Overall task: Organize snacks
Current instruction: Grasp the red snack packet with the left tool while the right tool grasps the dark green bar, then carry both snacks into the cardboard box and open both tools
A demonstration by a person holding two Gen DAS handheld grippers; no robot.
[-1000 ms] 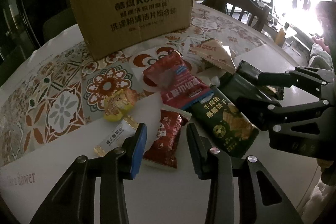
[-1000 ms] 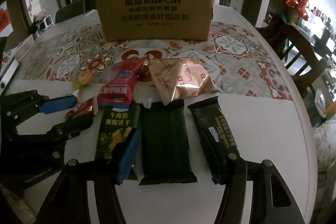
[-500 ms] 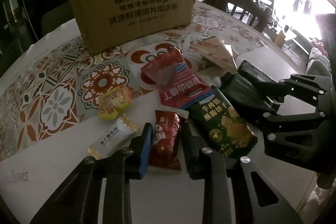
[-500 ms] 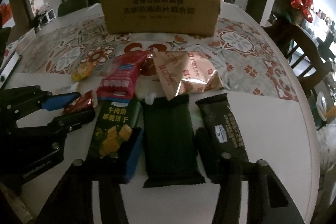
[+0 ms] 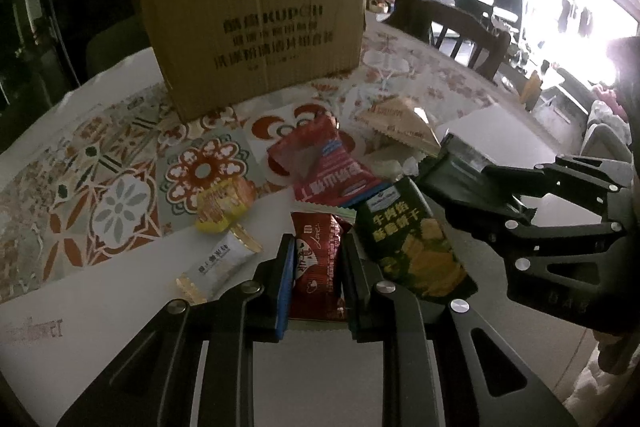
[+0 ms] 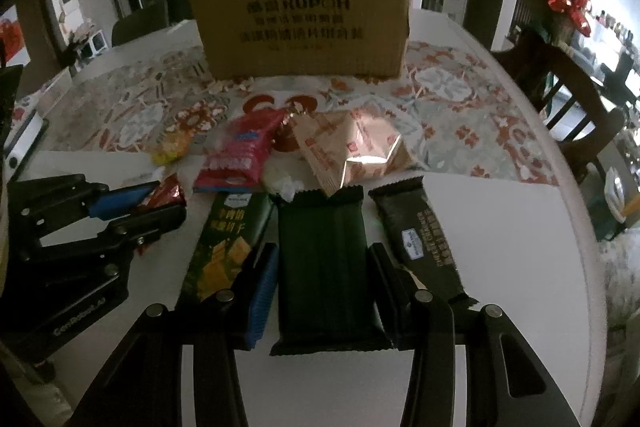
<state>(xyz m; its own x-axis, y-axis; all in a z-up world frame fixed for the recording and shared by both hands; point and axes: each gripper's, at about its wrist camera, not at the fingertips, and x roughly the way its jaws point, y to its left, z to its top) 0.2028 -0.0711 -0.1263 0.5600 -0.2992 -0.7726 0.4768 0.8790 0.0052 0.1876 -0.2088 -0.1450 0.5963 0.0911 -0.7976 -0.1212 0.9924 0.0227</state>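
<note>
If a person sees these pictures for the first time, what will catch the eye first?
First, the big cardboard box standing at the back of the table. Then the heap of snack packets before it, with each gripper closed on one: the left gripper on a small red packet, the right gripper on a dark green packet.

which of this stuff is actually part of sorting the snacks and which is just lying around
Part of the job:
small red packet, in the left gripper
plain dark green pack, in the right gripper
green cracker pack
cardboard box

Just lying about:
dark wooden chair
red bow
</note>
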